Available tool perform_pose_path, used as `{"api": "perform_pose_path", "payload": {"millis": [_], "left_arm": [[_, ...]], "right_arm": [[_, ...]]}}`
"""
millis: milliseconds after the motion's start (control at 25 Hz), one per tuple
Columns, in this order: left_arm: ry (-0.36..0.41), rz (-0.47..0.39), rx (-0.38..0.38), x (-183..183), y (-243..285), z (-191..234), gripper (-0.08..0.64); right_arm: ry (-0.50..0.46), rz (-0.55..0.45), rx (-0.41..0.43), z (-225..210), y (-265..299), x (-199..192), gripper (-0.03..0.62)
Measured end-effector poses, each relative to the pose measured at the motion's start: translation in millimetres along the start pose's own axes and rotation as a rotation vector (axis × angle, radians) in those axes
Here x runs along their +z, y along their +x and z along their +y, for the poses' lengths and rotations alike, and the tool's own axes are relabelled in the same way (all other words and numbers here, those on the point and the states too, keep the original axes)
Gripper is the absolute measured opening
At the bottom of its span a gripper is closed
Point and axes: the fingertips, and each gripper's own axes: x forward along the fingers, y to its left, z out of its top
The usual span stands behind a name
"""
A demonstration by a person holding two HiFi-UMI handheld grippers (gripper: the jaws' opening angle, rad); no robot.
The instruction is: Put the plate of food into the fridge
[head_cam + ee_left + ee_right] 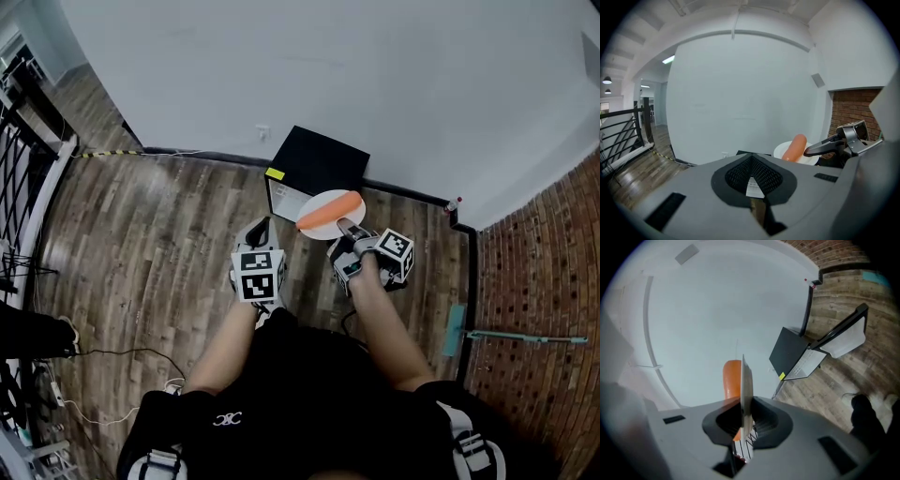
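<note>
A white plate [316,203] carries a long orange sausage-shaped food [330,212]. My right gripper [345,228] is shut on the plate's near rim and holds it above the floor, just in front of the black mini fridge [319,159]. The right gripper view shows the plate [745,380] edge-on between the jaws, the orange food [731,378] to its left, and the fridge [790,350] with its door [843,338] swung open. My left gripper [261,230] hangs to the plate's left, shut with nothing in it. From its view the plate [782,151] and food [795,147] show at right.
The fridge stands on wood floor against a white wall [356,66]. A brick wall [544,281] rises at right, with a teal-headed mop [457,328] lying beside it. A black railing [23,178] and cables [103,354] are at left.
</note>
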Motion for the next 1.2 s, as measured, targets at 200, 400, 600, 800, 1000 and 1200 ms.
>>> {"api": "perform_pose_path", "payload": {"millis": [200,400,600,800,1000,1200], "left_arm": [[-0.009,0.020,-0.016,17,46,39,-0.006],[-0.009,0.029,-0.041,26,83,65,-0.006],[-0.064,0.066,-0.029,13,106,88,-0.005],[-0.110,0.094,0.006,-4,128,103,-0.006],[-0.148,0.116,0.040,-34,149,114,-0.006],[-0.199,0.134,0.085,-70,167,128,-0.006]], "right_arm": [[0.001,-0.012,-0.012,14,57,12,0.043],[-0.007,-0.029,0.001,26,99,19,0.043],[-0.015,0.003,-0.013,22,128,15,0.043],[-0.056,0.070,-0.038,2,161,20,0.043],[-0.072,0.142,-0.016,-31,191,16,0.043],[-0.095,0.245,-0.049,-87,222,2,0.043]]}}
